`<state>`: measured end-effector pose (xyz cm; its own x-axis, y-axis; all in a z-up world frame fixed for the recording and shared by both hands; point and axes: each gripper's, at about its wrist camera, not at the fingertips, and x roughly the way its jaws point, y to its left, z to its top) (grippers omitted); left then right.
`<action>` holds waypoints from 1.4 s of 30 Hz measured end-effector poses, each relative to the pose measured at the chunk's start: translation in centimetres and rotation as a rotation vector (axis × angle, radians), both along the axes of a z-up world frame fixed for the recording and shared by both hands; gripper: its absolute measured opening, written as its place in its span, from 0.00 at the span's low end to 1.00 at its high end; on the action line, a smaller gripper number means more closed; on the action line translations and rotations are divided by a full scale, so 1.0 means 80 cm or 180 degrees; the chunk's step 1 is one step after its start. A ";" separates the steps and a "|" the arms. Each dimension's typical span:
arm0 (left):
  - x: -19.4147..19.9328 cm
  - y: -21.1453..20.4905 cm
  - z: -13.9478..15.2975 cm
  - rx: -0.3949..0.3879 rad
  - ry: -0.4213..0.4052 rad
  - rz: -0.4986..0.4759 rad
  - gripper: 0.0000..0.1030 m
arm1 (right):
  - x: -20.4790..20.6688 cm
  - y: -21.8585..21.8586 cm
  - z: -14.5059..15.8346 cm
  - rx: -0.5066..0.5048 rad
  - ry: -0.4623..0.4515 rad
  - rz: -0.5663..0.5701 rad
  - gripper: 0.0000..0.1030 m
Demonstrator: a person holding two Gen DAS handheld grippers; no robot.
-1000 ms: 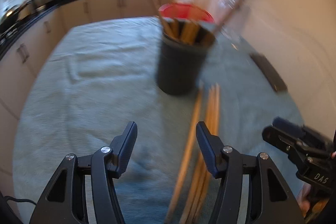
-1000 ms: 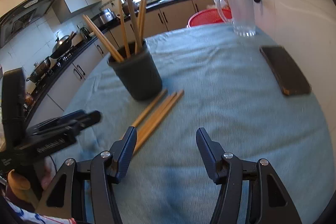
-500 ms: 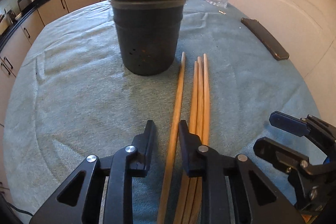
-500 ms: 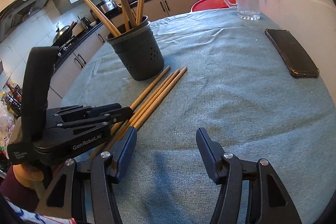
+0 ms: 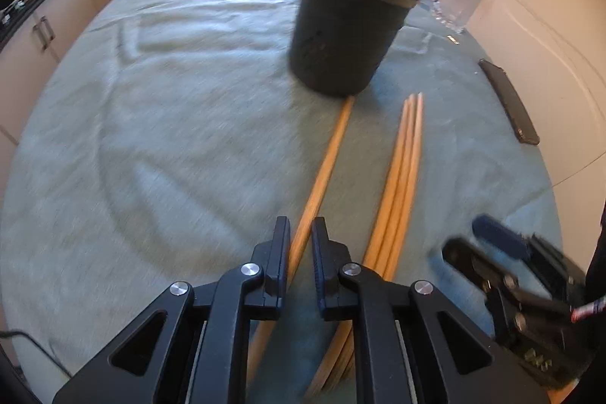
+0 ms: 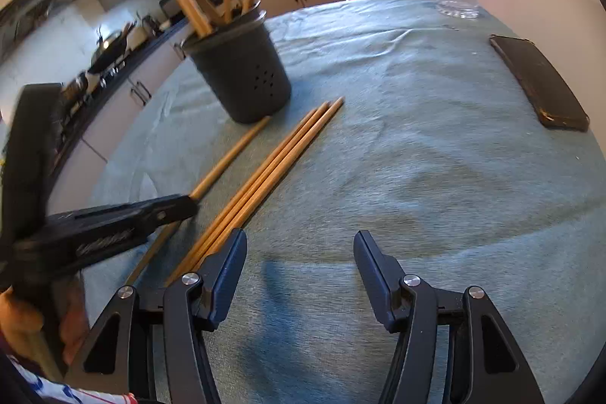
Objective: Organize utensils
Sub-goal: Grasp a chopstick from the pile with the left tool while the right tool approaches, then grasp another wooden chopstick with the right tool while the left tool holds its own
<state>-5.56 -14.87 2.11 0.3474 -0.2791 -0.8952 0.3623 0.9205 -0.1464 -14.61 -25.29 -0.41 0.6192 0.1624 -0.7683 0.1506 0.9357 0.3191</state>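
Between my closing left gripper [image 5: 300, 245] jaws lies one chopstick [image 5: 325, 169] — long axis toward the holder [image 5: 341, 36] — while my right gripper [image 6: 299, 254] gapes empty.

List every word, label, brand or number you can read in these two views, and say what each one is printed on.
No text can be read.
White lettering on the side of the left gripper: too blurred to read.
Nothing printed shows on the utensil holder, the chopsticks or the phone.

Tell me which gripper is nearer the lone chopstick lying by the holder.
Left. The left gripper is closing around the lone chopstick; the right gripper sits open beyond the three-chopstick bundle.
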 end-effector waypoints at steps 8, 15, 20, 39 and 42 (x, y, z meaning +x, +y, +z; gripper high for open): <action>-0.006 0.031 -0.003 -0.0275 0.0096 0.0143 0.07 | 0.033 0.036 0.001 -0.0336 0.0147 0.0063 0.49; -0.019 0.029 -0.003 -0.0302 -0.0038 0.0127 0.07 | 0.049 0.057 0.002 -0.0573 0.0235 -0.0045 0.46; -0.024 0.043 -0.004 -0.0475 0.0003 0.0157 0.07 | 0.047 0.062 0.007 -0.0635 0.0365 -0.0056 0.46; -0.021 0.066 -0.012 -0.0832 0.0075 0.0204 0.08 | 0.053 0.042 0.025 -0.0402 0.0618 -0.0543 0.37; -0.022 0.065 -0.012 -0.0826 0.0039 0.0198 0.08 | 0.067 0.061 0.025 -0.0717 0.0641 -0.0442 0.47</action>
